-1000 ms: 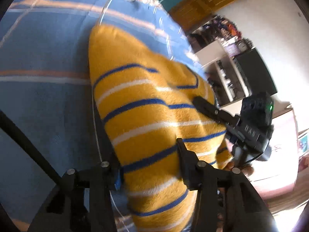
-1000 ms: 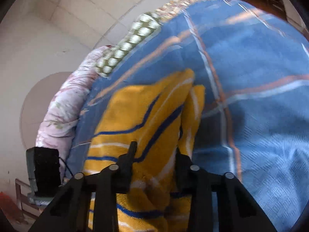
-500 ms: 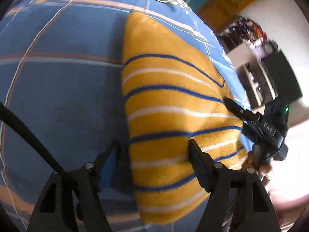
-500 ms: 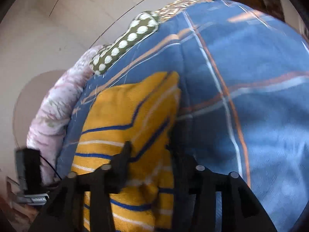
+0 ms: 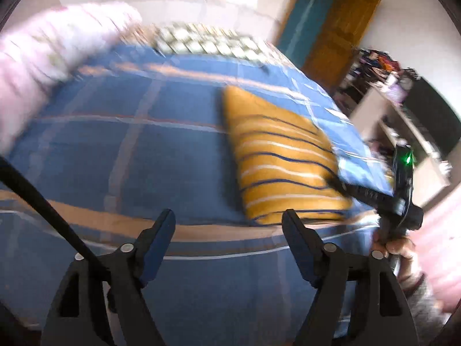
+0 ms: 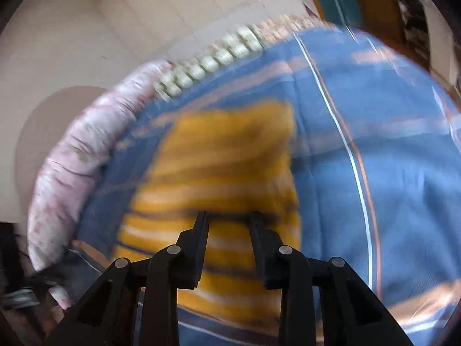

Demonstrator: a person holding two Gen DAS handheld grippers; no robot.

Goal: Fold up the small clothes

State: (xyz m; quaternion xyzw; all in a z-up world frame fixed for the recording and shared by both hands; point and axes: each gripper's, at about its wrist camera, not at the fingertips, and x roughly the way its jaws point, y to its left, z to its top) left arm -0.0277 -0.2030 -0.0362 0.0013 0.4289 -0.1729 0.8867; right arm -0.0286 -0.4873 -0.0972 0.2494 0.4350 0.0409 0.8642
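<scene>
A folded yellow garment with blue and white stripes (image 5: 279, 161) lies flat on the blue plaid bedspread (image 5: 144, 155). My left gripper (image 5: 229, 225) is open and empty, pulled back from the garment's near left corner. My right gripper (image 6: 229, 222) is open, its jaws apart over the garment's near edge (image 6: 224, 178); the view is blurred. In the left wrist view the right gripper (image 5: 340, 186) reaches onto the garment's right edge from the right.
A pink floral quilt (image 5: 37, 66) and a spotted pillow (image 5: 201, 40) lie at the head of the bed. A wooden door (image 5: 337, 31) and cluttered shelves (image 5: 389, 86) stand past the bed's far right side.
Both grippers have let go of the garment and pulled back. The left gripper opened wide and rose away; the garment now lies flat and folded on the bedspread.
</scene>
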